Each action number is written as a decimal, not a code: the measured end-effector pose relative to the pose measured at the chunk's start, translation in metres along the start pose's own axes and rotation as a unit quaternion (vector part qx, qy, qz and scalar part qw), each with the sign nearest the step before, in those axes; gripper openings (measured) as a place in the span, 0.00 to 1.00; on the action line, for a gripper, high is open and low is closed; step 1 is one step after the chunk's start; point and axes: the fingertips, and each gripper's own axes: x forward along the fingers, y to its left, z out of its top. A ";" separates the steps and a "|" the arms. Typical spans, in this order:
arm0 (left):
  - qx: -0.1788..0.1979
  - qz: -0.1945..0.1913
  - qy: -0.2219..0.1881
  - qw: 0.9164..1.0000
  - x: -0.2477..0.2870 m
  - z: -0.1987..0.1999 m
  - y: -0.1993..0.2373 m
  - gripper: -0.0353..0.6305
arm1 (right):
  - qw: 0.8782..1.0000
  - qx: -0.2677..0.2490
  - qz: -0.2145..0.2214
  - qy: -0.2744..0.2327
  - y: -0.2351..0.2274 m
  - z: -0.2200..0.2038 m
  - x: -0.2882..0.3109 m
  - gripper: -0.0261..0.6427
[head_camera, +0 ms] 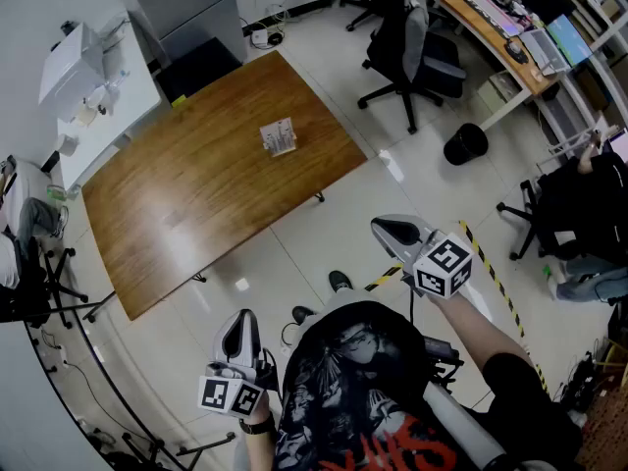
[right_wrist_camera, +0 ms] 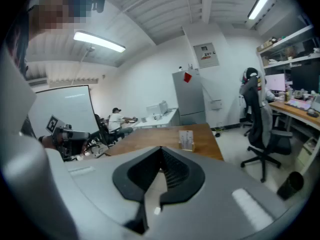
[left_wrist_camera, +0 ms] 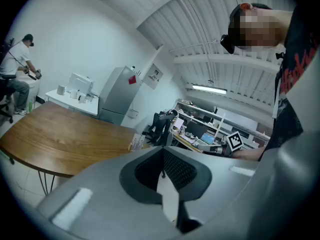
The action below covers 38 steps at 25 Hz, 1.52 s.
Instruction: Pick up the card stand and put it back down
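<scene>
Head view first: I've got the card stand (head_camera: 279, 137) upright on the wooden table (head_camera: 177, 204), toward its right end, well apart from both grippers. The gripper views add a seated person (right_wrist_camera: 116, 118) at a white desk beyond the table. The left gripper (head_camera: 242, 327) has its jaws pressed together with nothing between them, and the right gripper (head_camera: 394, 230) is the same. A black office chair (head_camera: 412, 52) and a round bin (head_camera: 465, 145) stand off to the right.

Print on the card stand (head_camera: 279, 137) — too small to read.
</scene>
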 end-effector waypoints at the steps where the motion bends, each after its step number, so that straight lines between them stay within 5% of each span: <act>1: 0.000 0.004 0.007 1.000 -0.003 -0.004 0.003 0.05 | 1.000 0.003 -0.013 0.005 -0.012 -0.006 -0.010 0.04; 11: 0.015 -0.014 0.041 0.999 0.014 -0.026 -0.024 0.05 | 0.997 0.011 -0.058 0.039 -0.059 -0.049 -0.066 0.04; 19: 0.006 -0.060 0.003 0.998 0.033 -0.013 -0.047 0.05 | 0.999 0.035 0.018 -0.025 -0.003 -0.033 -0.036 0.04; 21: -0.001 -0.060 -0.002 0.998 0.032 -0.008 -0.036 0.05 | 0.998 0.024 0.040 -0.032 0.010 -0.022 -0.010 0.25; 23: -0.005 -0.055 -0.001 0.998 0.038 -0.006 -0.026 0.05 | 0.998 -0.003 0.060 -0.028 0.009 -0.014 0.020 0.29; 30: 0.014 0.031 -0.035 0.999 0.093 0.018 0.012 0.06 | 0.985 -0.085 0.150 0.013 -0.073 -0.009 0.158 0.35; 38: 0.042 0.144 -0.089 0.985 0.161 0.068 0.043 0.06 | 0.957 -0.165 0.212 0.111 -0.156 -0.038 0.310 0.38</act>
